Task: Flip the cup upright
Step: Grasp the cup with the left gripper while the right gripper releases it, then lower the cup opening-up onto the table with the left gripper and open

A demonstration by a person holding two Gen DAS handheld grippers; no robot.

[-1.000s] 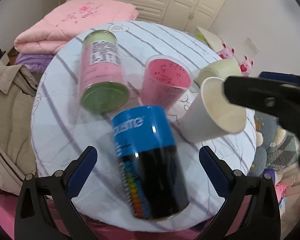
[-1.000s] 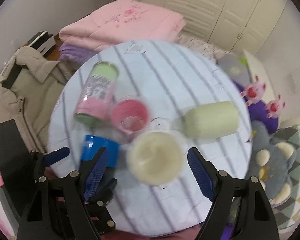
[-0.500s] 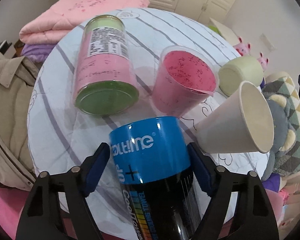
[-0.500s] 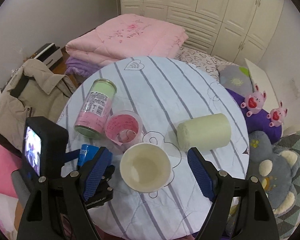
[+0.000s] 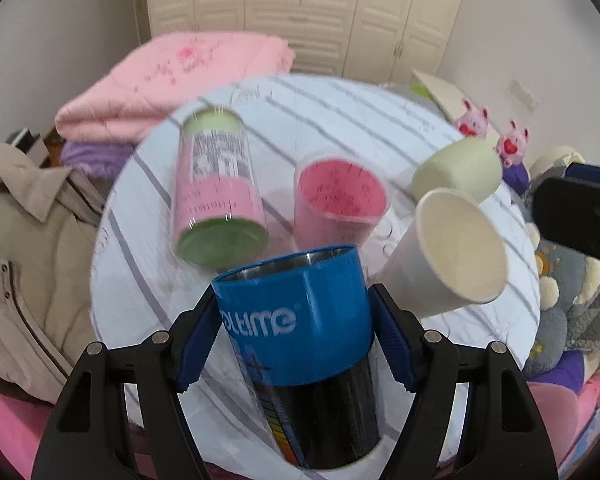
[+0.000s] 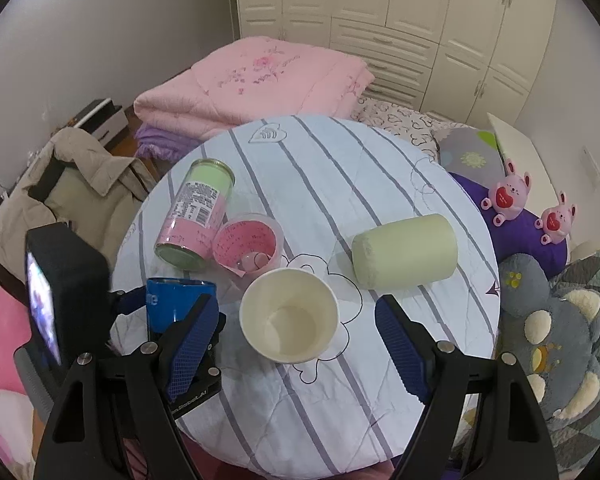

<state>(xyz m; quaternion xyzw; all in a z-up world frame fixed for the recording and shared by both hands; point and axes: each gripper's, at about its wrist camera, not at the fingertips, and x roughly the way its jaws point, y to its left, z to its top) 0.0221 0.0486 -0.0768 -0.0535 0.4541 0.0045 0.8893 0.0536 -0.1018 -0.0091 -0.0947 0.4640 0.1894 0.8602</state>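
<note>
A blue and black metal cup sits between the blue pads of my left gripper, which is shut on it; the cup is tilted, its open rim pointing away from the camera. It also shows in the right wrist view. My right gripper is open and empty above a white paper cup that stands upright on the round table. The paper cup also shows in the left wrist view.
On the table lie a pink and green can on its side, an upright pink plastic cup and a pale green cup on its side. A beige jacket is left, plush toys right, pink bedding behind.
My left gripper moved onto the lying blue cup, shut on it and tipped it up. My right gripper drew back from the white paper cup, which now stands free.
</note>
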